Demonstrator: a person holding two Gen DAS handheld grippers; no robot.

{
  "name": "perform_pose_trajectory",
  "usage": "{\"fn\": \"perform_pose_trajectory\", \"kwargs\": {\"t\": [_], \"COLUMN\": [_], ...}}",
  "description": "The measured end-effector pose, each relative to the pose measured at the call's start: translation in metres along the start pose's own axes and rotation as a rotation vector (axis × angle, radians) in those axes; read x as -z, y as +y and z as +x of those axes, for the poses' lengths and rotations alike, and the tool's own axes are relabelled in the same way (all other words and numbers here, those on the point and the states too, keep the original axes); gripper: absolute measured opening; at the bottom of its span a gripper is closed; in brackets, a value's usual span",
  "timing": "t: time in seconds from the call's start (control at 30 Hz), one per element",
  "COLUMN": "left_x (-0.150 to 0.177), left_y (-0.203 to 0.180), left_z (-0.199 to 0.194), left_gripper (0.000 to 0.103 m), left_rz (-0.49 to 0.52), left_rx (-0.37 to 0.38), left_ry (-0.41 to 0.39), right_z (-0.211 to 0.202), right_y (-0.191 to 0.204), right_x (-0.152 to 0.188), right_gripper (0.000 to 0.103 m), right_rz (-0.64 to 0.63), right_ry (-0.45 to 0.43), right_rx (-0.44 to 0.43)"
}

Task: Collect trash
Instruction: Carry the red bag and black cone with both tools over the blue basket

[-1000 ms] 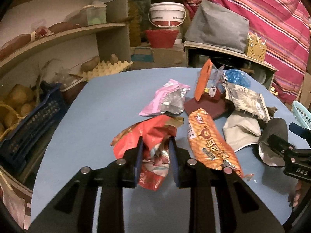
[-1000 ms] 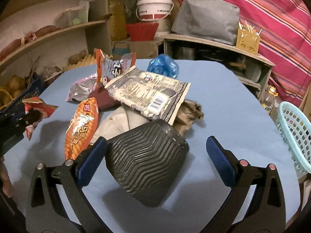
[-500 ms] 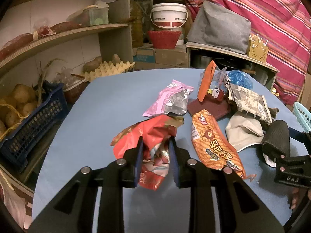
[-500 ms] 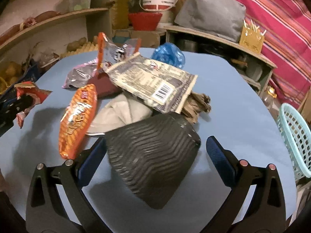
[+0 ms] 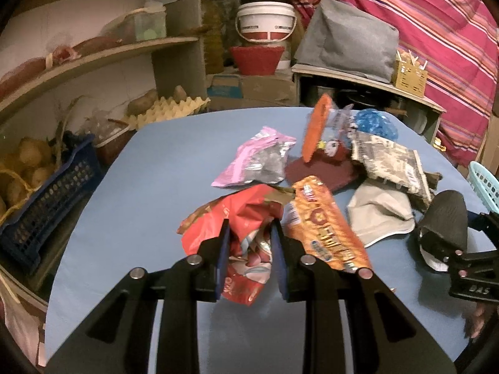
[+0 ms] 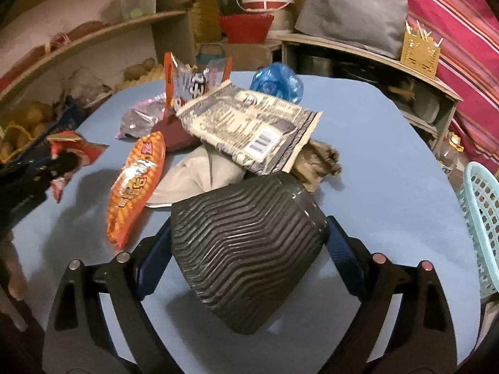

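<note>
1. Left wrist view: left gripper point(image 5: 249, 243) has its fingers drawn narrow, pinching a crumpled red snack wrapper point(image 5: 240, 218). Wrapper hangs between the blue pads, above the blue table point(image 5: 149, 187).
2. Just right of the red wrapper lies an orange snack packet point(image 5: 324, 227), flat on the table, long axis running away from the camera.
3. Beyond it: a pink-and-silver pouch point(image 5: 259, 162), a dark maroon pad point(image 5: 321, 171), and an orange-edged clear wrapper point(image 5: 321, 131) standing up on edge.
4. Farther right: a grey printed bag point(image 5: 389, 162) lying over a beige cloth point(image 5: 380, 215); a blue crumpled plastic bag point(image 5: 377, 124) behind them.
5. Right wrist view: right gripper point(image 6: 249, 243) holds a black ribbed cup point(image 6: 246, 249) tilted on its side, one finger against each side of it, fingers spread fairly wide by its width.
6. Cup sits near the table's front, just in front of the beige cloth and a brown crumpled paper point(image 6: 318, 162).
7. Teal mesh basket point(image 6: 480, 227) at the right table edge, well apart from the trash pile.
8. Blue crate point(image 5: 46, 199) with potatoes sits off the table's left side.
</note>
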State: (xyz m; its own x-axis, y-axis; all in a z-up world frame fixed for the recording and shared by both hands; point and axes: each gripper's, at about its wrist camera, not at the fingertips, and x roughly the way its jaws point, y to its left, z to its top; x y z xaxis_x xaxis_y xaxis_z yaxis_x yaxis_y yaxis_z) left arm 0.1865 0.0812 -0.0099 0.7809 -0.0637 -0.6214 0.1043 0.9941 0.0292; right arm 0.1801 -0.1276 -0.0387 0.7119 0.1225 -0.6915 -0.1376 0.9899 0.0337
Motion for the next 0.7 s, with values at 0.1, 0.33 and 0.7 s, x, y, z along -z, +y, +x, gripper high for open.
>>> {"fn": "perform_pose_trajectory", "kwargs": {"t": [0.1,0.33,0.7], "left_x": [-0.004,-0.021,-0.061], "left_y": [-0.018,-0.075,-0.199], "left_z": [-0.004,-0.012,-0.02], "left_gripper": [0.026,0.026,0.026], "left_rz": [0.022,0.062,0.095], "left_rx": [0.006,0.07,0.189], "left_ry": [-0.008,-0.035,-0.107], "right_z": [-0.023,-0.063,-0.13], "right_y": [-0.022,-0.108,-0.279], "right_x": [-0.004,-0.009,0.0], "right_gripper": [0.09,0.09,0.09], "right_rz": [0.03,0.119,0.299], "right_ry": [-0.046,-0.091,-0.181], "right_rx": [0.005,0.104,0.318]}}
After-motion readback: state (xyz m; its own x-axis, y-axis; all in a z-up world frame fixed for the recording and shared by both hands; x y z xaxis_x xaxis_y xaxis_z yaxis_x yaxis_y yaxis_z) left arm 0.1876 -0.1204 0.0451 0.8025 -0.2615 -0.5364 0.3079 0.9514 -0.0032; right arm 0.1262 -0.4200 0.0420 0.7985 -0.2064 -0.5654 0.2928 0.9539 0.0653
